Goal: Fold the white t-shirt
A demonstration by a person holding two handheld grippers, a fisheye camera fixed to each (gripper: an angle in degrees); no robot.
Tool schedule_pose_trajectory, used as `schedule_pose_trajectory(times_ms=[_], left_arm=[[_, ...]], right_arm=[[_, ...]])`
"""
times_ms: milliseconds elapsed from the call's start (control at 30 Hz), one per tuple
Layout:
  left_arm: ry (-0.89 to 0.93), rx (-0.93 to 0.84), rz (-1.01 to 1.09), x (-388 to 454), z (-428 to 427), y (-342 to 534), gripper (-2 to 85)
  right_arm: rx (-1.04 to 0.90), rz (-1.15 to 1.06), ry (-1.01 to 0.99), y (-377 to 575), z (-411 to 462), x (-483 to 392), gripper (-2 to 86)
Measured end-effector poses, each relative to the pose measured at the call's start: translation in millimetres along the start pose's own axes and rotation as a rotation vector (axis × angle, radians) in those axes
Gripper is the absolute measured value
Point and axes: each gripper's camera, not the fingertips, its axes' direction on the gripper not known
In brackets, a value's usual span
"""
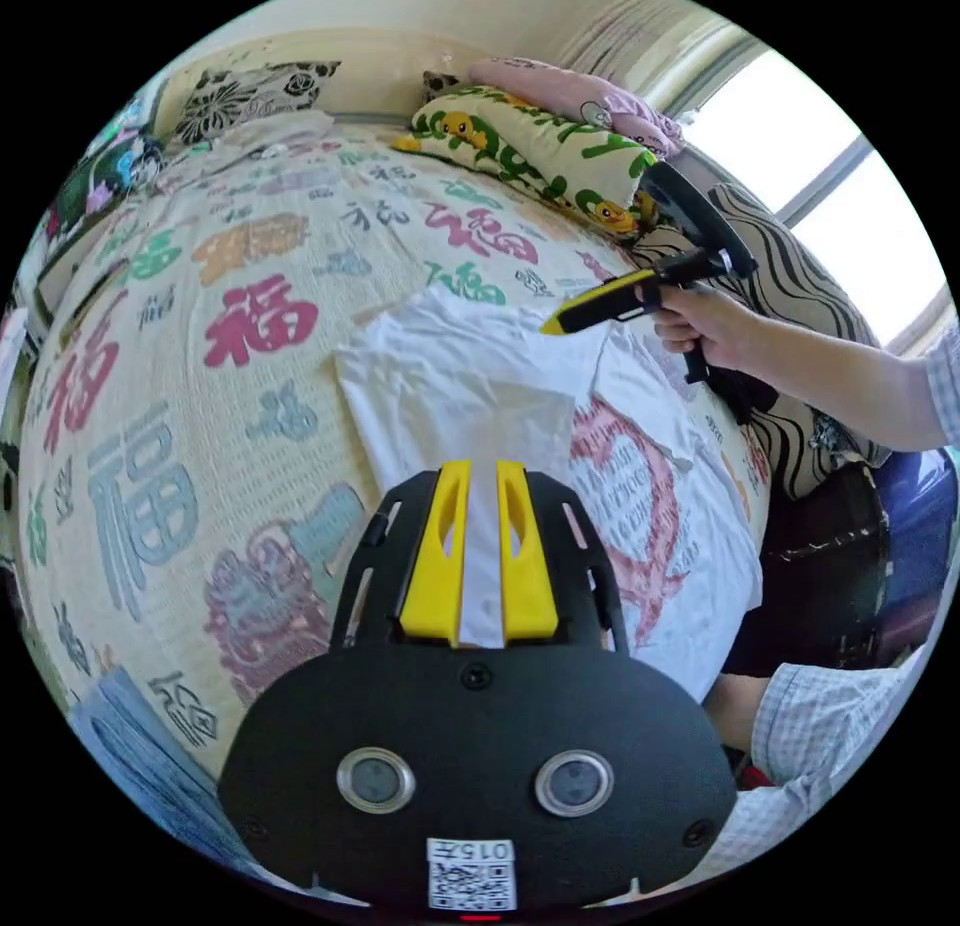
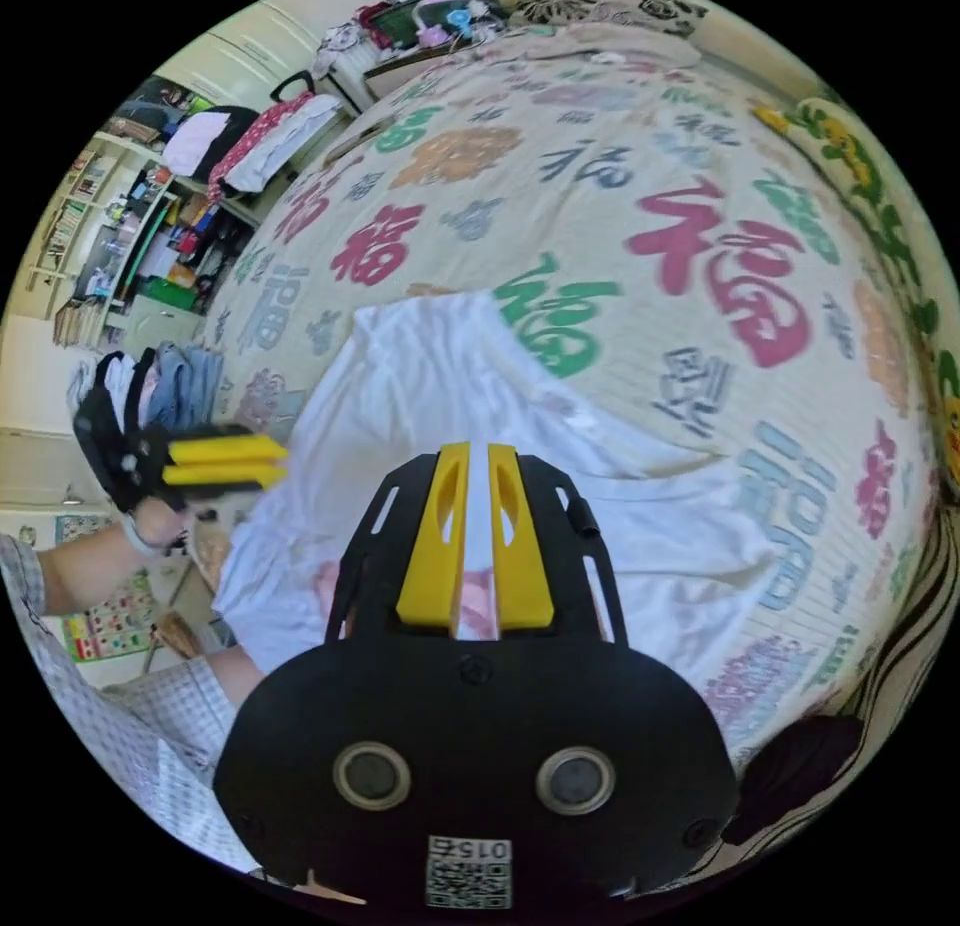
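Note:
The white t-shirt (image 1: 470, 386) lies on the bed with a red print (image 1: 630, 506) showing on its right part and a plain white panel folded over the left part. My left gripper (image 1: 482, 463) hovers over the shirt's near edge, its yellow jaws close together with nothing between them. A hand holds my right gripper (image 1: 560, 321) over the shirt's far right corner, jaws together. In the right gripper view the shirt (image 2: 450, 386) spreads below my right gripper (image 2: 470, 448), and the left gripper (image 2: 275, 463) hangs off the shirt's left side, apart from the cloth.
The bedspread (image 1: 200, 386) carries large coloured characters. Pillows (image 1: 530, 146) and a striped cushion (image 1: 800, 286) line the far and right sides. A dark object (image 1: 830, 566) stands beside the bed. Blue cloth (image 1: 110, 726) lies near the bed corner. Cluttered shelves (image 2: 130, 246) stand beyond the bed.

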Motion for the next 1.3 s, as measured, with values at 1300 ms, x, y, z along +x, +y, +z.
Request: schedule_pose_trajectory(times_ms=[1300], left_arm=[[-0.328,-0.016,0.217,11.6,80.5,-287.7,0.0]], right_arm=[[0.027,0.193,0.257,-78.2,-383.4,69.6,-0.7]])
